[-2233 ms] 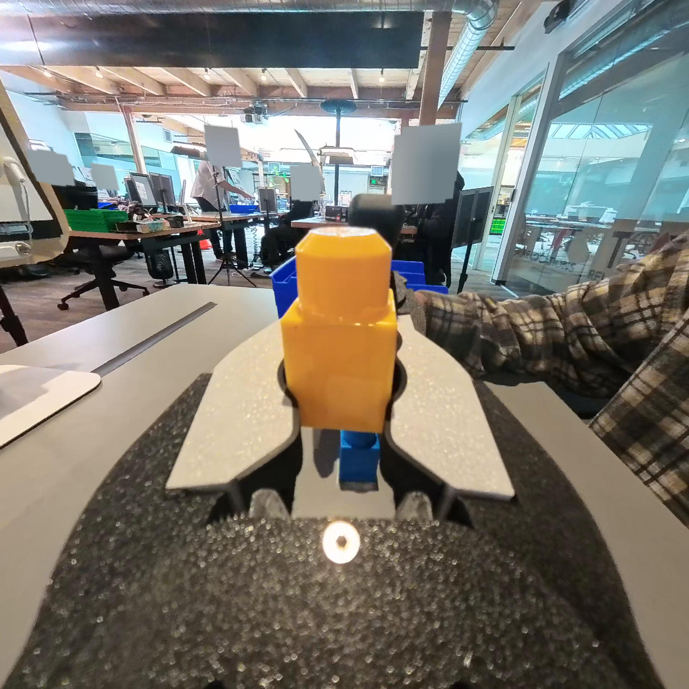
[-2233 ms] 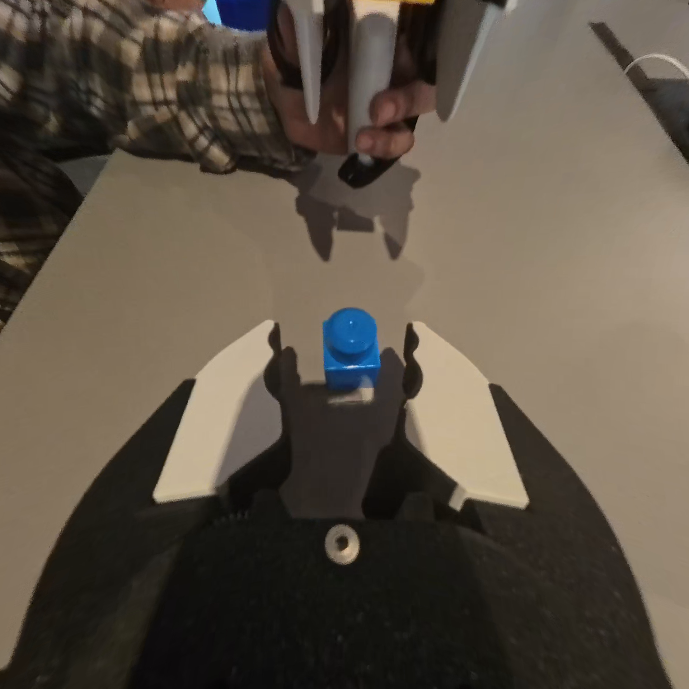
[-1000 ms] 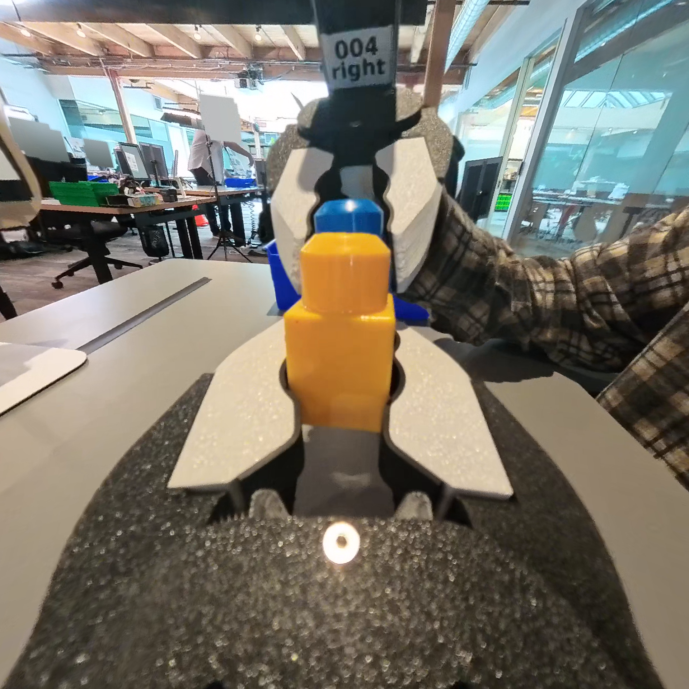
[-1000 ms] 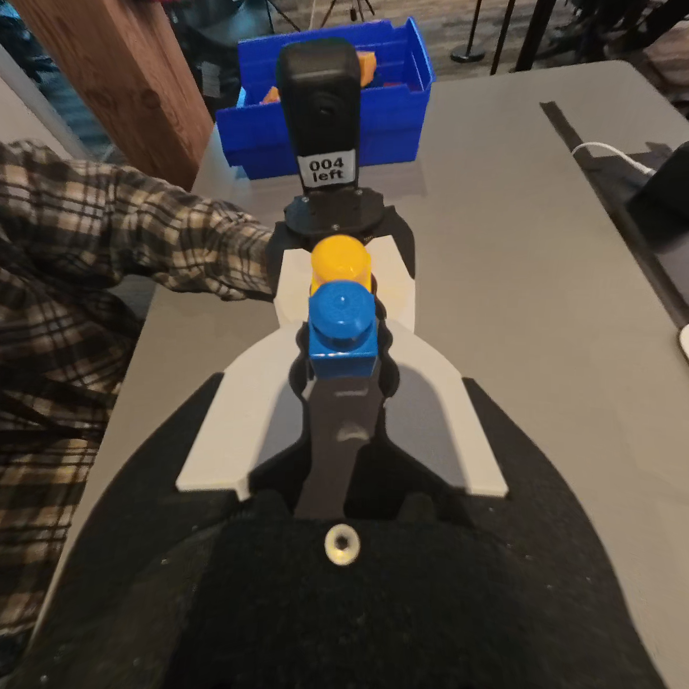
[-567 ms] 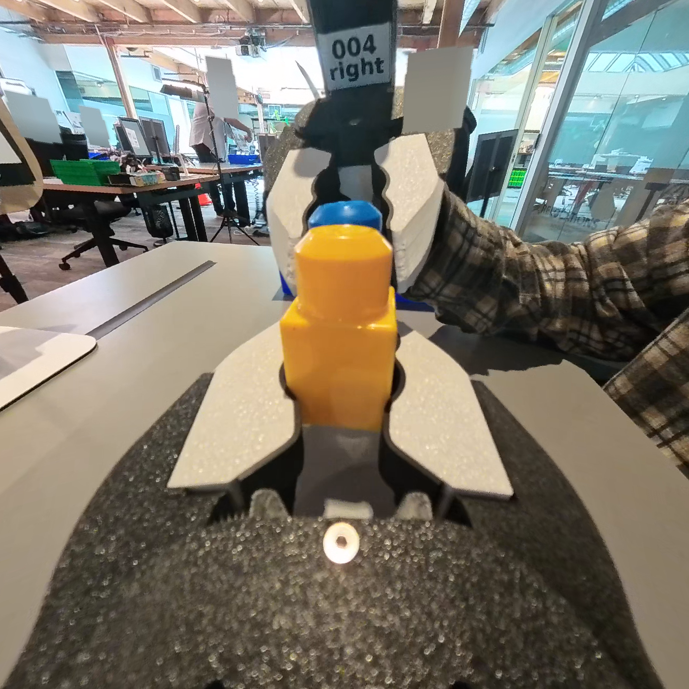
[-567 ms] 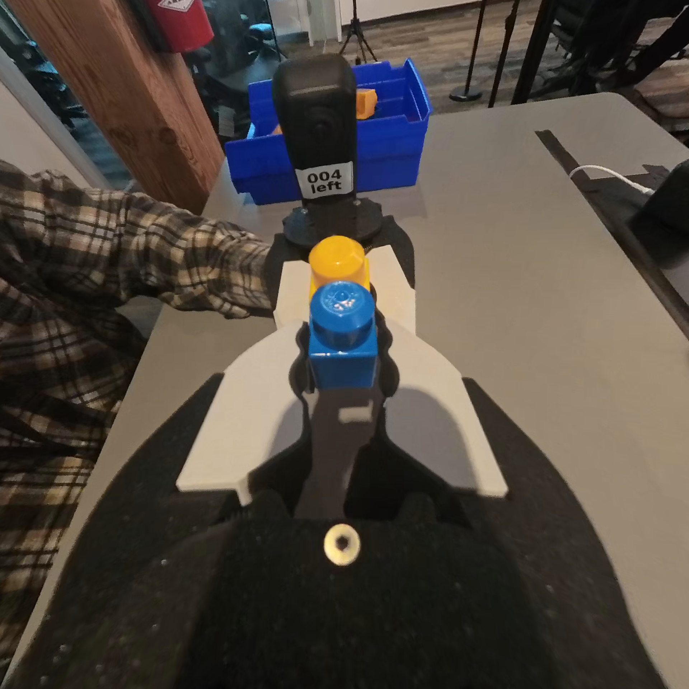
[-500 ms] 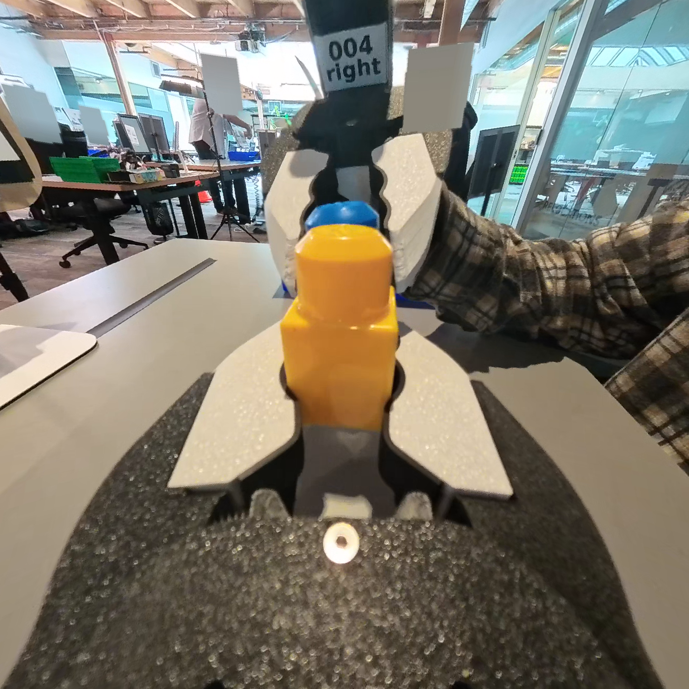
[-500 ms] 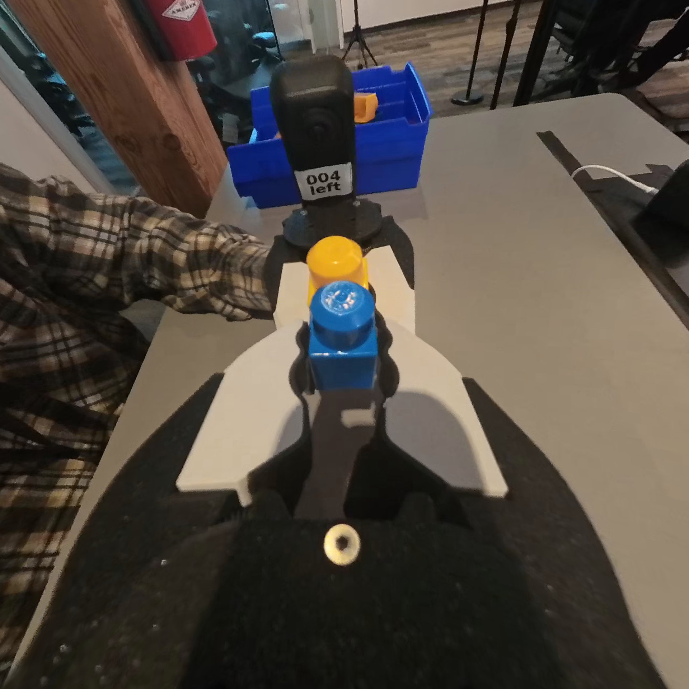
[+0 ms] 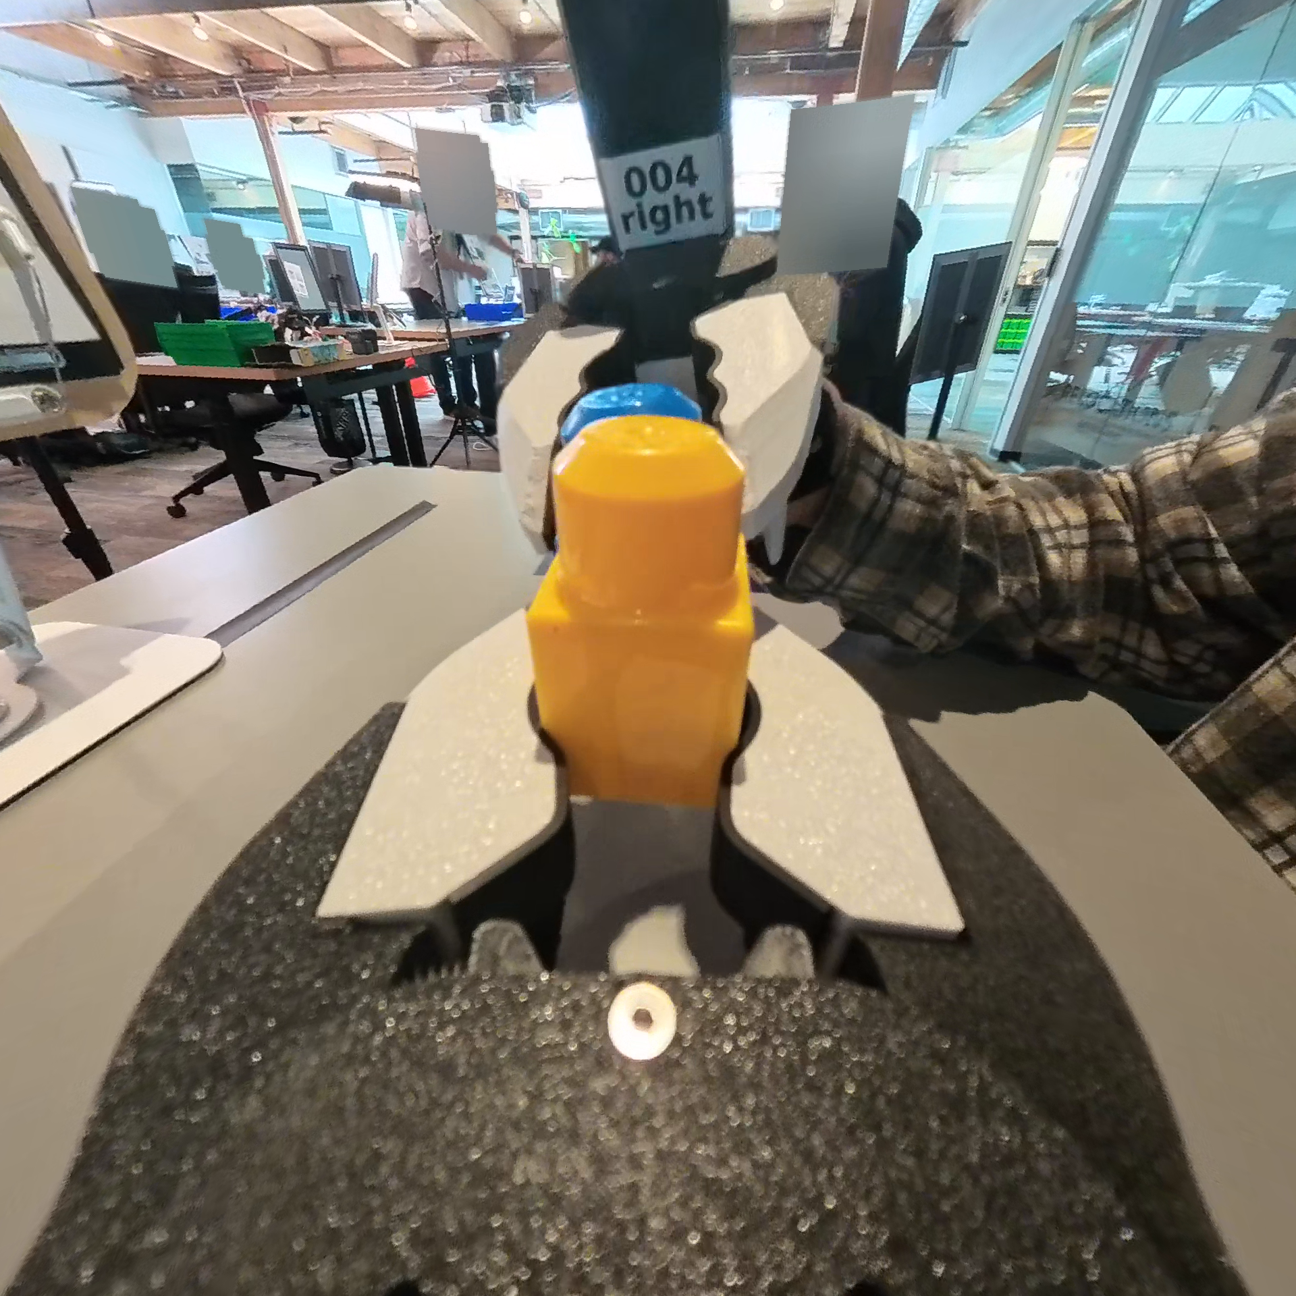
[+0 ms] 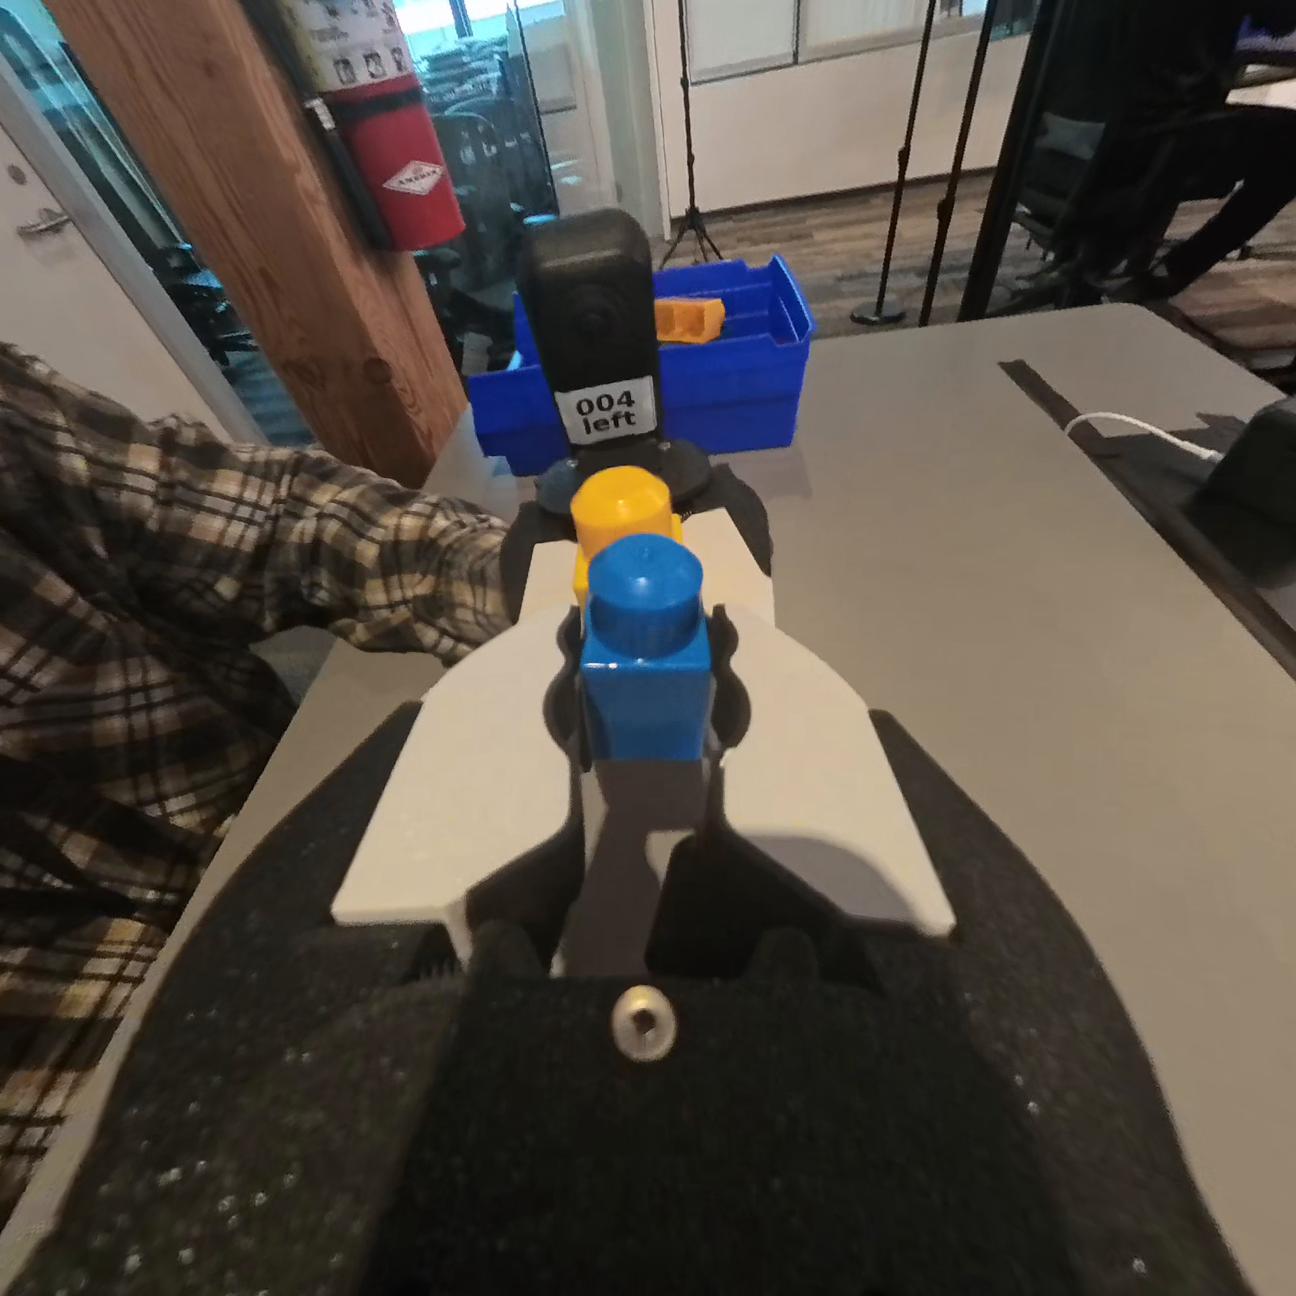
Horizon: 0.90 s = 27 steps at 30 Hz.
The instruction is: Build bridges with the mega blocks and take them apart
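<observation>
Two blocks (image 10: 642,673) face each other (bin (image 10: 729,400) behind) over table (image 10: 982,631).

**Room and Background**

Open-plan office. Ceiling: exposed timber beams (image 9: 294,63) with small lamps. Right side: glass partition walls (image 9: 1157,280) in pale frames. Far left: desks (image 9: 266,368), black wheeled chairs (image 9: 238,449), monitors. Floor: dark wood planks (image 10: 806,238). Near surface: grey table (image 10: 982,596). Opposite direction: timber column (image 10: 231,210) carrying a red fire extinguisher (image 10: 403,158); black stands (image 10: 691,140) before a white wall.

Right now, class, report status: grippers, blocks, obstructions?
Left gripper shut on yellow block. Right gripper shut on blue block. Blocks facing, close. Nothing between.
</observation>
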### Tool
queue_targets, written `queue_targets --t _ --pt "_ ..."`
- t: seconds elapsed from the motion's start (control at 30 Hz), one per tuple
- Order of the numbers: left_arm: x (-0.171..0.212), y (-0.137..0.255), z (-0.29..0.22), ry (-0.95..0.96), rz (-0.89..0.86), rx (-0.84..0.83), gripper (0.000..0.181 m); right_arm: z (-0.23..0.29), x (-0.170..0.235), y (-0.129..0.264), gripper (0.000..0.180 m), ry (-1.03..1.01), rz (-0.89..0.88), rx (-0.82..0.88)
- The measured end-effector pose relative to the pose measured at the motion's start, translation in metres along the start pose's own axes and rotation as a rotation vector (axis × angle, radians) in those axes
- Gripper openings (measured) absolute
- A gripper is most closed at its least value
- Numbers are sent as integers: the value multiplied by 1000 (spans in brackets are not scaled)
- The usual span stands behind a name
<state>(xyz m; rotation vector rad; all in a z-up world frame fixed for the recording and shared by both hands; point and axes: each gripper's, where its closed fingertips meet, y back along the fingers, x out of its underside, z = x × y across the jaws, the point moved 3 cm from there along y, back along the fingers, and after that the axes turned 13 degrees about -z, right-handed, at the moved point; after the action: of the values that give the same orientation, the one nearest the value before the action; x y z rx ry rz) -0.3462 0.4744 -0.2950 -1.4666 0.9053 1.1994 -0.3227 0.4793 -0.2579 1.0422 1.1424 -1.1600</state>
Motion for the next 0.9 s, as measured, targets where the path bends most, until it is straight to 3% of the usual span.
queue_targets --t 0.27,0.73,0.9 --pt "-12 0 0 85 -94 -8 43 3 -4 -4 35 108 -36 -29" --pt "-9 -1 3 78 -93 -25 44 -5 -10 -3 35 -53 -258 -25" --pt "-12 2 4 65 -94 -33 43 -5 -4 -5 35 -39 -263 -16"
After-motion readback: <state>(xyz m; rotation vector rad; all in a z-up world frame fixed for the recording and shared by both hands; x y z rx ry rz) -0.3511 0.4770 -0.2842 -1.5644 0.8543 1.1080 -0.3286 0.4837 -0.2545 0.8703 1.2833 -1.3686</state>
